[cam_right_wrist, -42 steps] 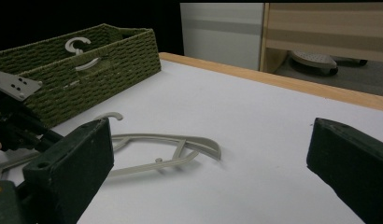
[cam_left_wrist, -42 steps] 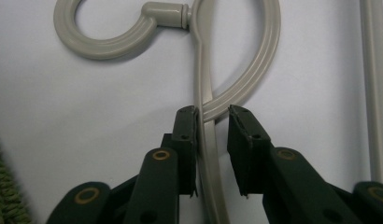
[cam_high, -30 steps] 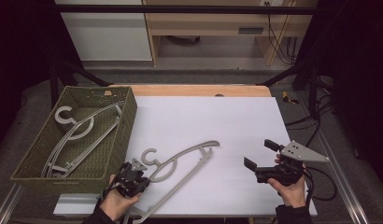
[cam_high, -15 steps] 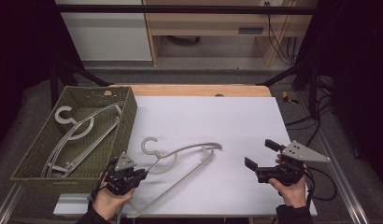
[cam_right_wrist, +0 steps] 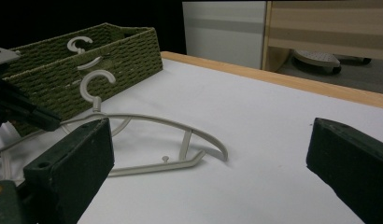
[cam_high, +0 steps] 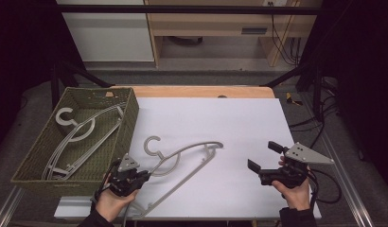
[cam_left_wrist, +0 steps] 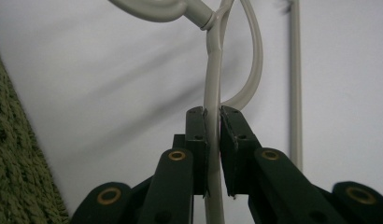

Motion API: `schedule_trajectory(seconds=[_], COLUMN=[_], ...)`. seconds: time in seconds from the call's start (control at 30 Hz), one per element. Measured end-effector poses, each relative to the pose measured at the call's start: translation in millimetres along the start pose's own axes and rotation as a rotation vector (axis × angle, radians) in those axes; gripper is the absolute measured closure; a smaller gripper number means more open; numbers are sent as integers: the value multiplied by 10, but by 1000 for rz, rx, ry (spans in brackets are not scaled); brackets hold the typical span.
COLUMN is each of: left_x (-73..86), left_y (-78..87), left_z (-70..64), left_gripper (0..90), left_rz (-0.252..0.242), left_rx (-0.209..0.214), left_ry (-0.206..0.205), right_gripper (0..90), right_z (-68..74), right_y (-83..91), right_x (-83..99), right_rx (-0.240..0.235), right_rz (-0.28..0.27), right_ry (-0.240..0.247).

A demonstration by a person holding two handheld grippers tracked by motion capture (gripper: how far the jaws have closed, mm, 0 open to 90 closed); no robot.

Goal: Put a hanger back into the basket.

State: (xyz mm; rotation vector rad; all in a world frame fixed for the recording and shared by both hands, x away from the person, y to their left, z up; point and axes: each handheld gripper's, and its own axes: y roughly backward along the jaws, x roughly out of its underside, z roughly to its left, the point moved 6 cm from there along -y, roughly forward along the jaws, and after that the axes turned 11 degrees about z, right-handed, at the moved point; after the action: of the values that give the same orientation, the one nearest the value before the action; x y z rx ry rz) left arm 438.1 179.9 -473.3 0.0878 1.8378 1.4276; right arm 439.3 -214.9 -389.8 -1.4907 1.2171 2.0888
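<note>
Your left hand-held gripper (cam_high: 135,176) has dragged the hanger (cam_high: 182,158) toward the basket (cam_high: 36,156) at the surface's left edge, jaws clamped on its wire; your right hand-held gripper (cam_high: 265,158) waits open near the front right corner.

The left gripper (cam_high: 135,177) has slid left, closer to the green basket (cam_high: 130,118). It pulled the grey hanger (cam_high: 182,156) along the white surface (cam_high: 239,123), so its hook sits farther left.

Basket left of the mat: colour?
Olive-green woven basket; clearest in the high view.
</note>
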Motion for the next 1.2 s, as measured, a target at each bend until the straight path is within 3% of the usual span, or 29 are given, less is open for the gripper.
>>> schedule_trajectory(seconds=[0.33,0.37,0.47,0.67,0.77,0.9,1.07,1.2], left_x=[33,30,30,20,-55,-215,-443,-586], left_y=[-267,-277,-302,-285,-203,-135,-218,-379], left_z=[94,96,65,56,68,55,-98,-131], left_gripper=[817,900,900,900,899,824,709,627], left_rz=[91,88,106,94,64,44,86,132], left_rx=[-64,-53,-43,-68,-90,-96,-92,-113], left_ry=[0,0,-14,-32,-62,-79,-129,-168], right_gripper=[11,11,11,11,11,11,11,11], right_z=[6,8,8,9,-4,0,-6,-14], right_y=[-13,-12,-9,1,-1,-8,-1,27], right_x=[1,-1,0,-3,-5,-8,-9,-18], right_rx=[3,2,0,0,3,1,6,4], right_rz=[4,3,2,1,-1,3,2,-7], right_ry=[3,4,4,3,4,4,3,1])
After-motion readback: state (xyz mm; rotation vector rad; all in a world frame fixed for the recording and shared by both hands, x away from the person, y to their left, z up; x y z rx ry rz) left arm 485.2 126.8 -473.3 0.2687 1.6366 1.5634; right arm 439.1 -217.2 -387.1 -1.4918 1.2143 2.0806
